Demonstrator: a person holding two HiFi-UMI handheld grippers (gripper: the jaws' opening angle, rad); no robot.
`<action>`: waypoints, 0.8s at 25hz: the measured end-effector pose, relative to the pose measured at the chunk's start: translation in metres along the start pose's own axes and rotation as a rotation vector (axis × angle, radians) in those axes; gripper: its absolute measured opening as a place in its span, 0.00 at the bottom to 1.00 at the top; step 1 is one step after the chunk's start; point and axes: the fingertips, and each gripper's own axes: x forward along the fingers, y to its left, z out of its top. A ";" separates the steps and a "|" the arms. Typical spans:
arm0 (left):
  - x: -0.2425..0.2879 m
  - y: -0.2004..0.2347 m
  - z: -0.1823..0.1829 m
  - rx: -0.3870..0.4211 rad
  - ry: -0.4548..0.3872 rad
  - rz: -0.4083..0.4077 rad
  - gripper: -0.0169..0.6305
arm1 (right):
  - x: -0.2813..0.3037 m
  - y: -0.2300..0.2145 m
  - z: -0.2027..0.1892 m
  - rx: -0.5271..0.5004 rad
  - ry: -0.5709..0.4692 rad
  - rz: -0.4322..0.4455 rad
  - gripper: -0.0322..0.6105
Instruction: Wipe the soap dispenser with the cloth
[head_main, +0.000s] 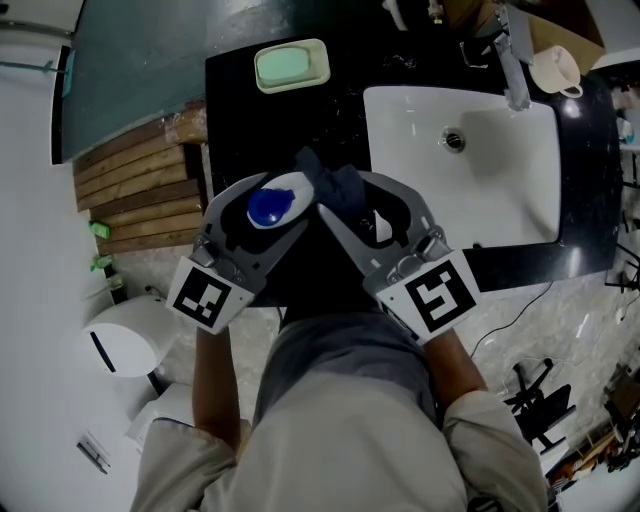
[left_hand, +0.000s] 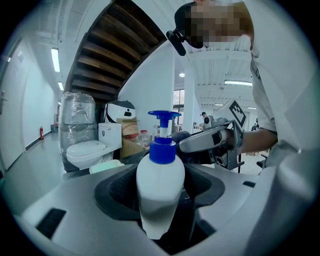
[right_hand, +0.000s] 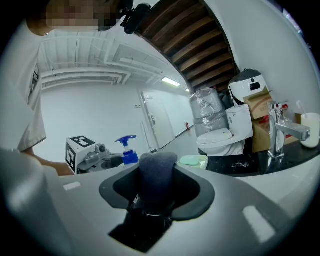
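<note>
— Read any writing?
— Made out only the square black-and-white markers on the cubes of the left gripper (head_main: 278, 197) (left_hand: 160, 200) and the right gripper (head_main: 360, 195) (right_hand: 157, 200). Could not read the print on the carton (right_hand: 260, 112): too small.

— Gripped what?
— Clenched the white dispenser (head_main: 272, 205) (left_hand: 160, 185), blue pump up, in the left jaws. Pinched the dark cloth (head_main: 335, 185) (right_hand: 157, 175) in the right jaws.

— Held where?
— Held the dispenser over the black counter (head_main: 235, 100), the cloth just beside it at 3 o'clock. Could not tell whether touching. Saw the soap dish (head_main: 291, 66) at 12 o'clock and the sink (head_main: 500, 190) at 2 o'clock.

— Differed between views?
— Saw little beyond the pump from the head view; saw the bottle's whole front in the left gripper view. Caught the toilet (right_hand: 220, 140) beside the carton in the gripper views. Lost the cloth's lower end down between the right jaws.
</note>
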 end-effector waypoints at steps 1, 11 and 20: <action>0.000 0.000 0.000 -0.001 -0.001 0.000 0.45 | 0.000 0.001 0.001 -0.004 -0.001 0.000 0.31; 0.000 0.000 0.001 0.003 -0.011 -0.006 0.45 | -0.004 0.006 0.014 -0.032 -0.016 -0.007 0.31; 0.001 0.000 0.002 0.001 -0.020 -0.011 0.45 | -0.006 0.010 0.020 -0.024 -0.020 -0.014 0.31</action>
